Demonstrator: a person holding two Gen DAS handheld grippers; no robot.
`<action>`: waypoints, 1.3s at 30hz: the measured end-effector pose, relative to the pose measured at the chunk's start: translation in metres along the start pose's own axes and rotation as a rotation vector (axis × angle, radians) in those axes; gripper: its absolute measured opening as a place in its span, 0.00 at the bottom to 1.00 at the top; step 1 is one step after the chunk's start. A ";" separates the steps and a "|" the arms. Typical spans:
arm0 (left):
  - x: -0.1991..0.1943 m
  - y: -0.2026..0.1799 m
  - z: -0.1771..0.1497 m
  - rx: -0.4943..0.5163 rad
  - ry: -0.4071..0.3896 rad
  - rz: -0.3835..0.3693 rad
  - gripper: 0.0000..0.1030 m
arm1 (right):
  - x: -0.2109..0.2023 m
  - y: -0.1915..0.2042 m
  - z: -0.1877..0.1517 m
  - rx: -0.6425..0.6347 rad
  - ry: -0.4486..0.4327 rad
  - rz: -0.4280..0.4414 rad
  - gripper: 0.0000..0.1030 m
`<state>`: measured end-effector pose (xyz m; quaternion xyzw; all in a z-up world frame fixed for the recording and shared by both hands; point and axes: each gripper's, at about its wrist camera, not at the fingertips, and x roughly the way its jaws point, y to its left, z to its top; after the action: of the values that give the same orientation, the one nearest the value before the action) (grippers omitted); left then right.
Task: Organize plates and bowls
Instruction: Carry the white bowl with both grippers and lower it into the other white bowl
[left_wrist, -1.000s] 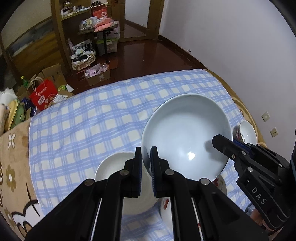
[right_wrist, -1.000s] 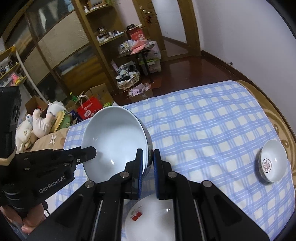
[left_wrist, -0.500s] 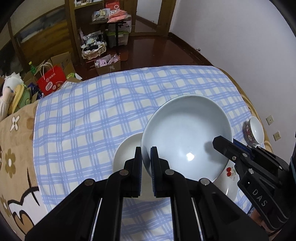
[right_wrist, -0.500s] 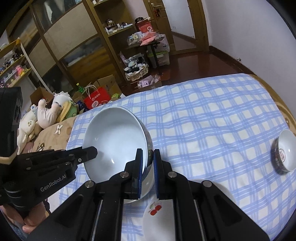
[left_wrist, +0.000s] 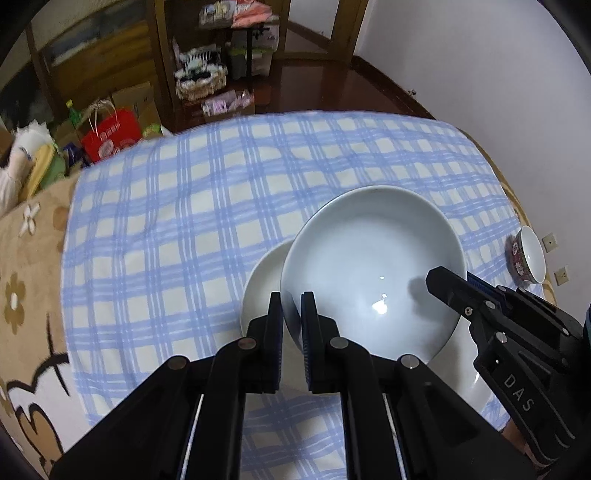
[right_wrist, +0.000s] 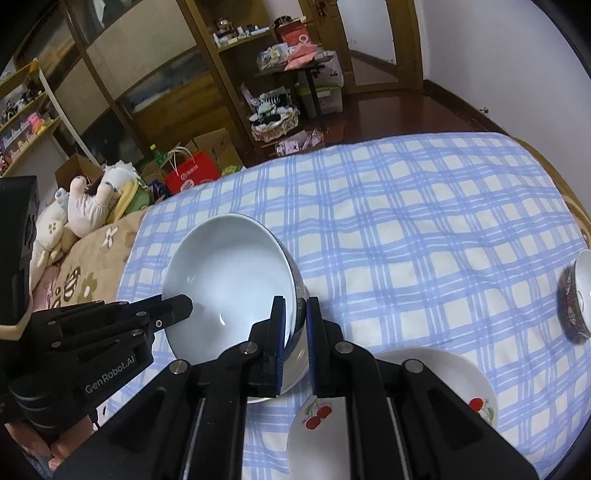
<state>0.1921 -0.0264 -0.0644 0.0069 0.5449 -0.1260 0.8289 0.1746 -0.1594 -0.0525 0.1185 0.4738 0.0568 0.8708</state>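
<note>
A large pale bowl hangs tilted just above the table, held by both grippers on opposite rims. My left gripper is shut on the near rim in the left wrist view. My right gripper is shut on the bowl's right rim, and it also shows as a black finger in the left wrist view. Under the bowl lies a plain white plate. Beside it sits a plate with cherries, partly behind my right gripper's fingers.
A blue checked cloth covers the table. A small bowl with a flowered outside stands near the right edge, close to the wall. To the left lie a beige flowered blanket and plush toys; a red bag and shelves stand beyond.
Both grippers have sunk toward the table with the bowl, which now hangs over the white plate. The small flowered bowl has slid toward the right edge of both views. The grips are unchanged.
</note>
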 end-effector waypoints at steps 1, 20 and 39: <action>0.002 0.002 -0.002 -0.003 0.005 -0.002 0.09 | 0.004 0.000 -0.001 0.000 0.011 0.002 0.11; 0.037 0.025 -0.020 -0.050 0.040 0.002 0.09 | 0.048 0.014 -0.017 -0.062 0.103 -0.050 0.11; 0.051 0.034 -0.018 -0.023 0.046 -0.030 0.09 | 0.057 0.022 -0.018 -0.103 0.114 -0.085 0.11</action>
<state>0.2019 -0.0012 -0.1225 -0.0081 0.5652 -0.1319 0.8143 0.1904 -0.1231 -0.1027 0.0497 0.5238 0.0509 0.8489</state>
